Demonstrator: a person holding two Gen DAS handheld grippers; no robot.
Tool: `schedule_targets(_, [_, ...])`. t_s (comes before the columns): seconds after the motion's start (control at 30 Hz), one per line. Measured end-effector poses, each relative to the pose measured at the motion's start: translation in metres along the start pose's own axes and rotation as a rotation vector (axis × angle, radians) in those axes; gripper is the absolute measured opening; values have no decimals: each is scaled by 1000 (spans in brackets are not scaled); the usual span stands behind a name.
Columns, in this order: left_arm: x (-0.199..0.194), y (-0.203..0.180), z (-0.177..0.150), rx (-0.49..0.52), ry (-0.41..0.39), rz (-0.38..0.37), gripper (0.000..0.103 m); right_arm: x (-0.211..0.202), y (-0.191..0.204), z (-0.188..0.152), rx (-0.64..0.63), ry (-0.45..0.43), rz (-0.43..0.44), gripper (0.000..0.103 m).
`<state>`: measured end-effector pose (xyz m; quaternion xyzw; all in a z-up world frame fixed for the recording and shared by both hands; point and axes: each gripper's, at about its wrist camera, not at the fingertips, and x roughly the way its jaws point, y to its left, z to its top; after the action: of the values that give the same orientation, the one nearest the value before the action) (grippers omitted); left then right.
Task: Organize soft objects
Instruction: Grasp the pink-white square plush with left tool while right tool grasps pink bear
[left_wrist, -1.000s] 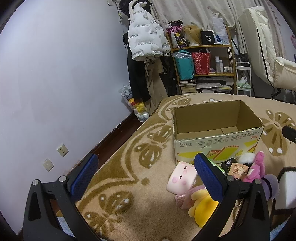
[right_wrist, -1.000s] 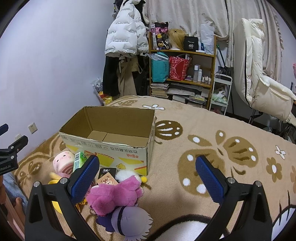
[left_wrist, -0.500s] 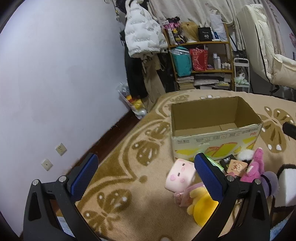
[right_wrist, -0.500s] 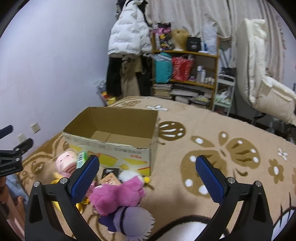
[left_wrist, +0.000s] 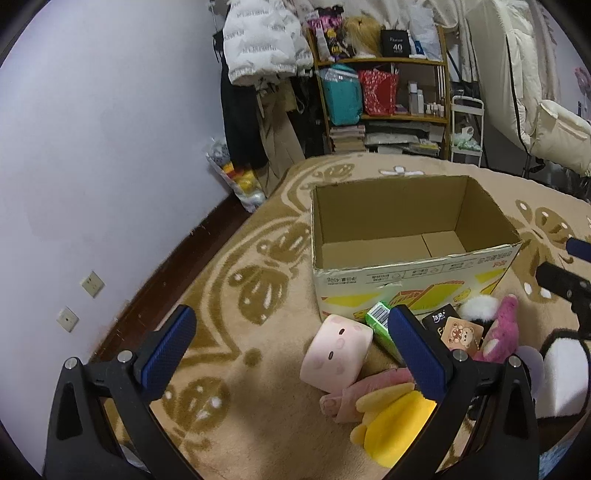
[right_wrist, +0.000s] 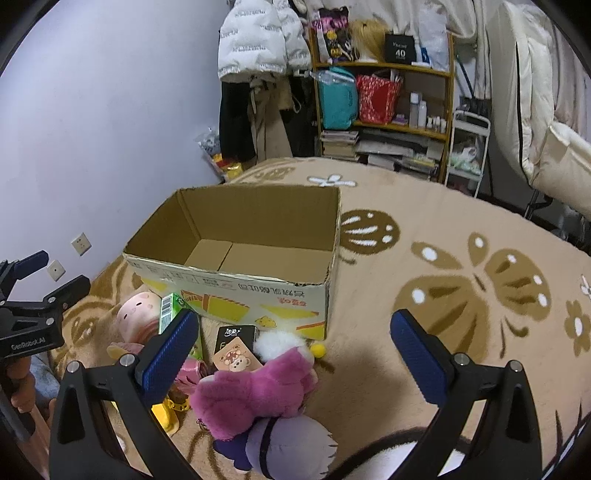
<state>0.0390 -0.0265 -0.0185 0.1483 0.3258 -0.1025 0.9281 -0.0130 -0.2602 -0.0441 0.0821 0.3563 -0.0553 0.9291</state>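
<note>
Soft toys lie in a heap on the carpet (right_wrist: 461, 229), just beside the near wall of the open cardboard box (right_wrist: 236, 284). In the right wrist view the magenta plush (right_wrist: 255, 391) sits at 6 o'clock of the box, touching a purple-grey plush (right_wrist: 284, 446) below it. White pompom plush (right_wrist: 279, 343) is against the box wall. Pink pig-face plush (left_wrist: 334, 350) at 7 o'clock of the box in the left wrist view, yellow plush (left_wrist: 391, 421) at 5 o'clock of it, touching a pink plush (left_wrist: 365, 391). Green carton (left_wrist: 380, 325) and black card pack (left_wrist: 448, 328) are mixed in near the box. Box interior shows only bare cardboard.

Left gripper (left_wrist: 291, 350) jaws wide apart, holding nothing, above carpet. Right gripper (right_wrist: 295, 350) jaws wide apart, nothing held, over the toy heap. Shelf unit (right_wrist: 384, 96) and white puffer jacket (right_wrist: 258, 37) at 12 o'clock, well apart.
</note>
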Motion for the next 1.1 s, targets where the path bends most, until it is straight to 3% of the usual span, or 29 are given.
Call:
schedule_targets(0.2, [27,3,6,-39,114,-83,103,17,2,2,-9,33,0,103])
schedule_targets(0.6, [81,1,-5,-52,291,-122,102,55,-1,-9,28,163,38,103])
schedule_targets(1.1, [115,-10,-24,-31,413,-146,102,76,21,-38,6,300,107,103])
